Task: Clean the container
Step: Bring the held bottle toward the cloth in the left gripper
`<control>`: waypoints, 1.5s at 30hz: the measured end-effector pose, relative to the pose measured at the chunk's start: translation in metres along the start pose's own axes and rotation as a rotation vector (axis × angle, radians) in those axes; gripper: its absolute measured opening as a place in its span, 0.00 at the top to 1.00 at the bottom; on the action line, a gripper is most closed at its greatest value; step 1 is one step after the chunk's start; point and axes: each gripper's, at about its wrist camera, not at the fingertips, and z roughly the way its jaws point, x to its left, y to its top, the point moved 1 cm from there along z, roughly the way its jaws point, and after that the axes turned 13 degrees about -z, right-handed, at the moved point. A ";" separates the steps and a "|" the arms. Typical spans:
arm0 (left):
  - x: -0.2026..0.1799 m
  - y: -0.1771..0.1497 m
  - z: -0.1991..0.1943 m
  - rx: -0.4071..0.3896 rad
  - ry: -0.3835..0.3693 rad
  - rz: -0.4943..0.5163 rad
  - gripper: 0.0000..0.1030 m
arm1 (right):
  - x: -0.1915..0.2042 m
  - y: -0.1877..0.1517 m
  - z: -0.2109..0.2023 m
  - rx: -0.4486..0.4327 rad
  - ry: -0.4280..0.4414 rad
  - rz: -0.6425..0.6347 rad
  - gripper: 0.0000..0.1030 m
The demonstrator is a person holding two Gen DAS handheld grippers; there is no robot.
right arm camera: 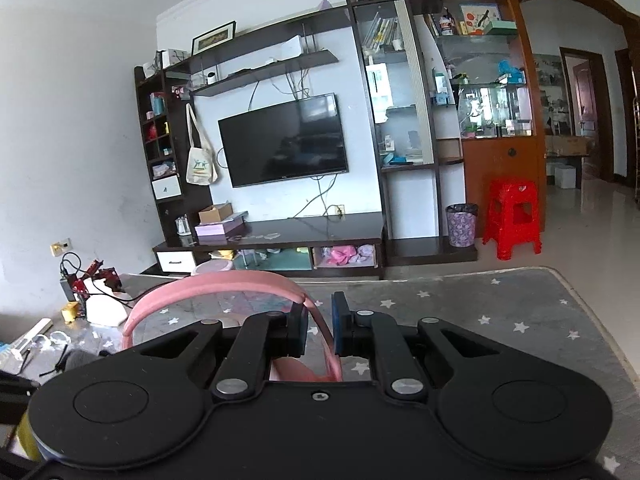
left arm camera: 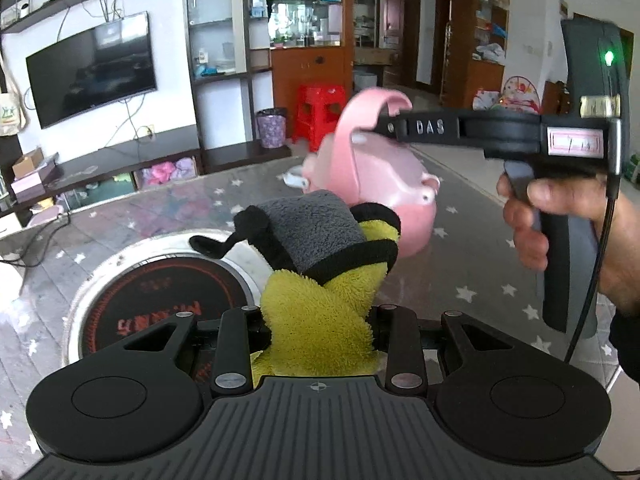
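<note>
The left gripper (left arm camera: 320,312) is clenching a bunched yellow and grey cloth (left arm camera: 320,264), which is projecting forward from the fingers. The right gripper (right arm camera: 320,330) is clamping the curved handle (right arm camera: 224,286) of the pink container (left arm camera: 384,184), so the container is hanging in the air over the middle of the star-patterned table (left arm camera: 472,292), not resting on it. The container is lying directly ahead of the cloth, just beyond its front fold; contact cannot be confirmed. The left gripper is therefore the nearer one for wiping, and the judged next move is a short forward push into the container's side. A round induction hob (left arm camera: 160,292) is sitting below the cloth, toward the table's left edge. Nothing is standing between cloth and container.
</note>
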 end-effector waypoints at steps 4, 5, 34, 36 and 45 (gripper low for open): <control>0.000 -0.008 0.008 0.019 -0.013 0.001 0.68 | 0.003 -0.003 -0.001 -0.003 -0.013 -0.019 0.87; -0.001 -0.010 0.010 0.023 -0.015 0.003 0.68 | 0.004 -0.004 -0.001 -0.004 -0.015 -0.024 0.87; 0.011 -0.064 0.065 0.203 -0.020 -0.041 0.67 | 0.019 -0.013 -0.029 -0.002 -0.118 -0.131 0.66; 0.011 -0.063 0.065 0.200 -0.023 -0.039 0.67 | 0.020 -0.016 -0.035 -0.006 -0.122 -0.126 0.66; 0.014 -0.061 0.059 0.196 -0.026 -0.047 0.67 | 0.030 -0.027 -0.057 -0.028 -0.077 -0.093 0.65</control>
